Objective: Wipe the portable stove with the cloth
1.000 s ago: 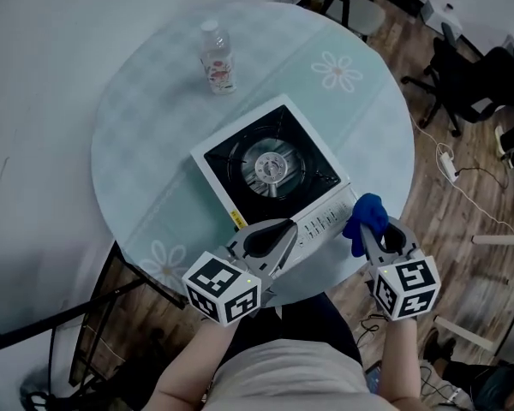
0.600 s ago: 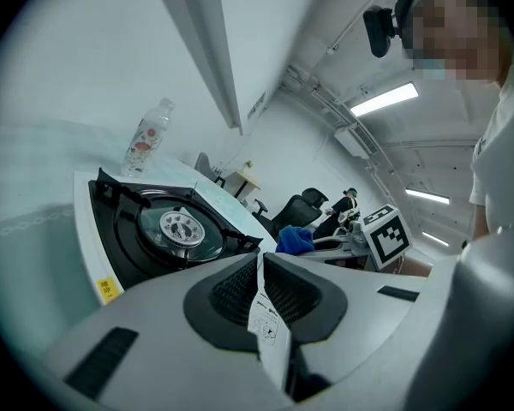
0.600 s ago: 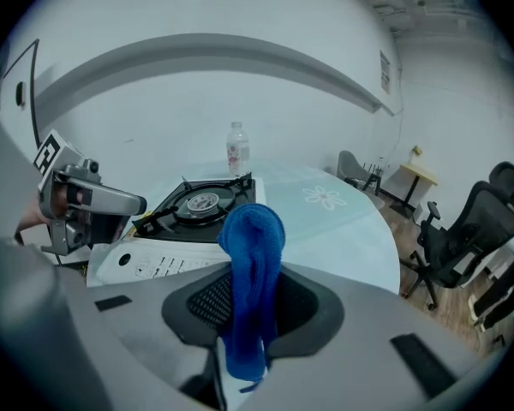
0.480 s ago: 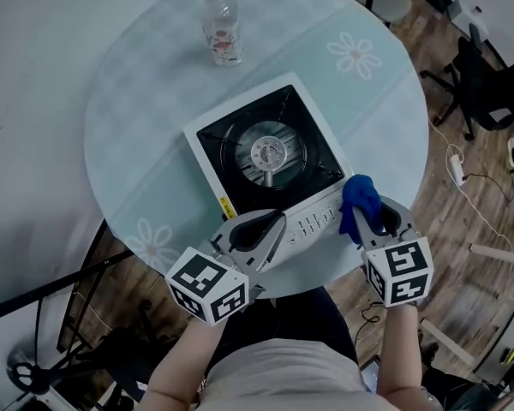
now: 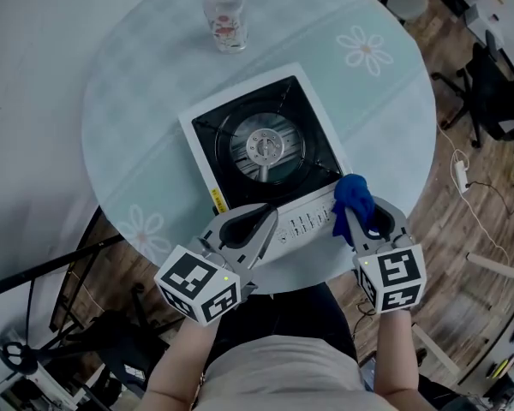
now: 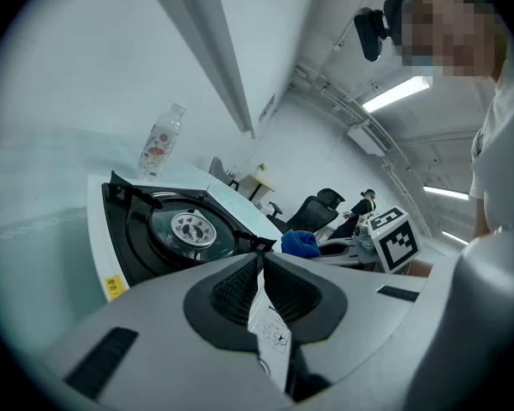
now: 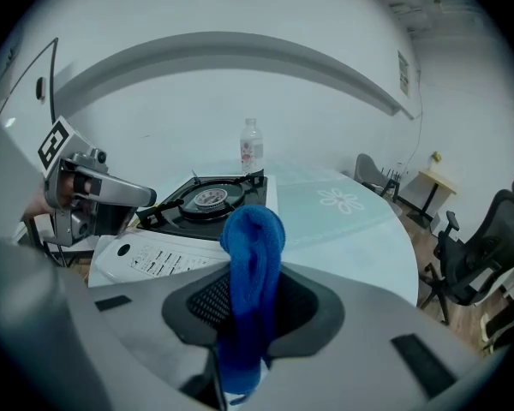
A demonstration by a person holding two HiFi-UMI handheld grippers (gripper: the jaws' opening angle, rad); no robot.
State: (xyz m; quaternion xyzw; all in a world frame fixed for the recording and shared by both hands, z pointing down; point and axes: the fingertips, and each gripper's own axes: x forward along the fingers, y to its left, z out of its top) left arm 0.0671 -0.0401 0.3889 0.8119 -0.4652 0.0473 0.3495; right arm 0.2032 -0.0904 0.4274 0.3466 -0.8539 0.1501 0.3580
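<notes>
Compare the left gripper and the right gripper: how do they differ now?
The right gripper pinches a blue cloth between its fingers; the left gripper has its fingers shut on nothing. The left gripper's tip lies over the front panel of the white portable stove; the right gripper's is at its front right corner. Both point toward the stove.

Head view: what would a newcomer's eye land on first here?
First the white portable stove with its black burner top, near the front edge of the round table. Then the bright blue cloth clamped in the right gripper, at the stove's front right corner. The left gripper is shut by the front left, and a bottle stands at the far side.
</notes>
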